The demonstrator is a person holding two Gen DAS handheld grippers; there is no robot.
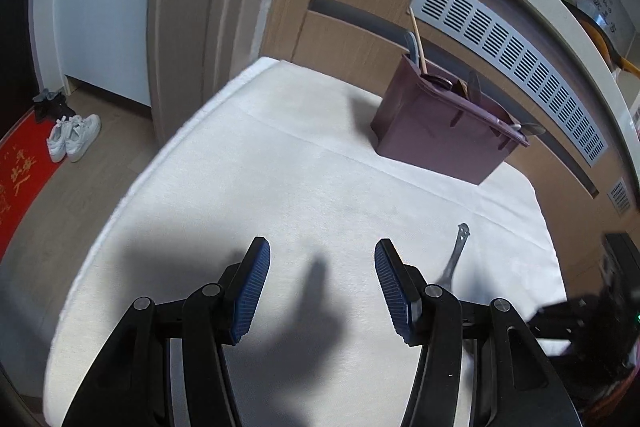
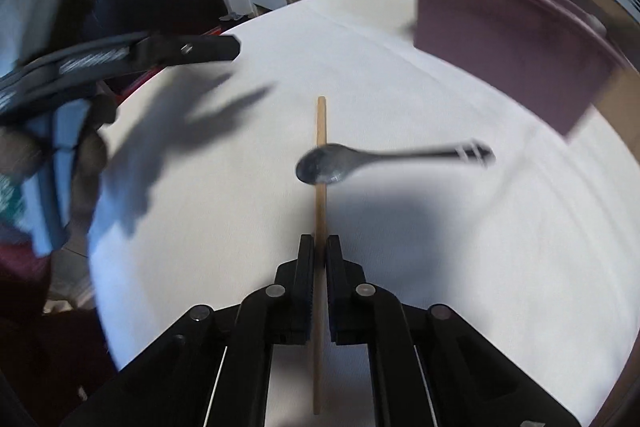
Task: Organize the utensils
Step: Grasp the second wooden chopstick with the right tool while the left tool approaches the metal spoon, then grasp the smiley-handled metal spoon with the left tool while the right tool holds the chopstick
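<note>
So the wooden chopstick [image 2: 321, 131] is clamped in the right claw [image 2: 320, 259], both pads pressed tight against it, and it sticks straight out ahead over the white-covered bench [image 2: 440, 267]. In the right wrist view a metal spoon [image 2: 384, 159] looks to cross the chopstick about halfway along, bowl on the left, handle pointing right, but the shot is motion-blurred so I can't tell if they actually touch or the stick is just passing above it. The spoon shows up in the left wrist view too [image 1: 454, 259], lying on the cloth just right of the left claw [image 1: 322, 269], whose blue-padded fingers [image 1: 252, 291] are spread wide apart with nothing between them, hovering over the bench. Further back sits a purple utensil bin [image 1: 436, 131] near the far edge of the bench, and it's also visible at the top right of the right wrist view [image 2: 512, 39]. It already has stuff poking out: another wooden chopstick [image 1: 417, 37], a grey-blue handle next to it, and some darker utensils I can't make out. Behind the bin there's a wood-panel wall with a white vent grille [image 1: 516, 67], and off to the left on the floor a pair of white sneakers [image 1: 74, 137] beside a red mat [image 1: 20, 179].
</note>
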